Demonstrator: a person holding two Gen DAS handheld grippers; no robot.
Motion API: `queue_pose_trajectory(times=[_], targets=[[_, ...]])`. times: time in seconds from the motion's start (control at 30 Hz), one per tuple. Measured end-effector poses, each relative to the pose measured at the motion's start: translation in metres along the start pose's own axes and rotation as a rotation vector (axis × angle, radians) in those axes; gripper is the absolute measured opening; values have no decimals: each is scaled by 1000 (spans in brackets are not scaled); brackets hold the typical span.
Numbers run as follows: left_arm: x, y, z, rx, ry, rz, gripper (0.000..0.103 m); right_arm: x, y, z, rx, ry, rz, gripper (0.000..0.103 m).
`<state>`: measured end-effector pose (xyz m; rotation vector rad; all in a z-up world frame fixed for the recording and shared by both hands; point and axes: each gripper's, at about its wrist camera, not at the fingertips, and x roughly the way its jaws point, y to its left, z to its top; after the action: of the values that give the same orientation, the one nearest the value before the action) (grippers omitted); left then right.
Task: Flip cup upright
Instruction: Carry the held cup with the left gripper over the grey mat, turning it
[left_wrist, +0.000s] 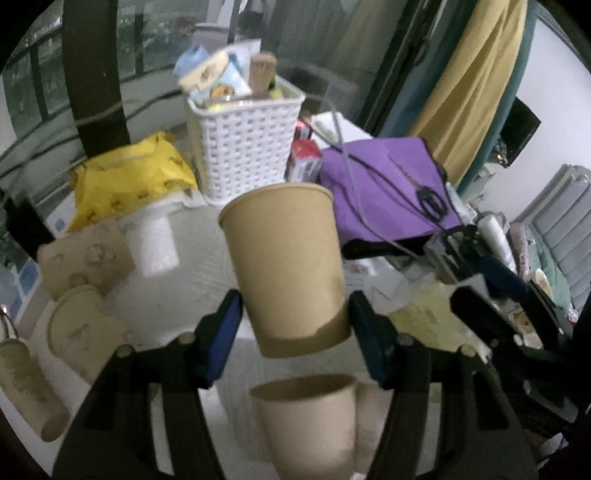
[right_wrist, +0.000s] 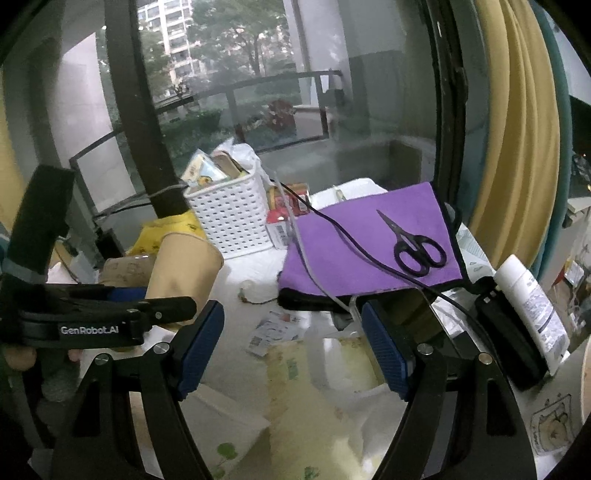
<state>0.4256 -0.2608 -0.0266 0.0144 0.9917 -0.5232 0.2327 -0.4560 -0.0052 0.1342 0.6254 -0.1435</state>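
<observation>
White-clothed table (left_wrist: 207, 258): cluttered, carrying everything below.
Purple cloth (right_wrist: 369, 236): far right of table, black scissors (right_wrist: 417, 249) lying on it.
White basket (left_wrist: 247, 144): at the back, stuffed full.
Brown paper cup (left_wrist: 288, 266): mouth up, slightly tilted, held off the table between the left gripper's pads, low near its base.
Second cup (left_wrist: 310, 421): directly beneath, also mouth up — blurred.
Left gripper (left_wrist: 295, 332): clenched on the brown paper cup; contact on the right pad hard to confirm.
Right gripper (right_wrist: 293, 339): released, jaws wide, nothing between them.
Risk: low pinch on thin paper — wall could buckle or cup could pivot and drop.
Risk: setting down too straight could knock or nest into the second cup.
</observation>
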Motion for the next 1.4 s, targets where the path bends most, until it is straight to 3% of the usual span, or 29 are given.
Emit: queue_pose_trajectory(times=[0.23, 0.63, 1.4], targets=[[-50, -12, -18, 47, -91, 20, 61, -30, 17, -2, -16, -29, 19, 80], [-114, -4, -74, 46, -162, 31, 61, -81, 57, -18, -59, -73, 36, 80], [-208, 40, -226, -20, -325, 104, 61, -145, 160, -83, -219, -53, 122, 80]])
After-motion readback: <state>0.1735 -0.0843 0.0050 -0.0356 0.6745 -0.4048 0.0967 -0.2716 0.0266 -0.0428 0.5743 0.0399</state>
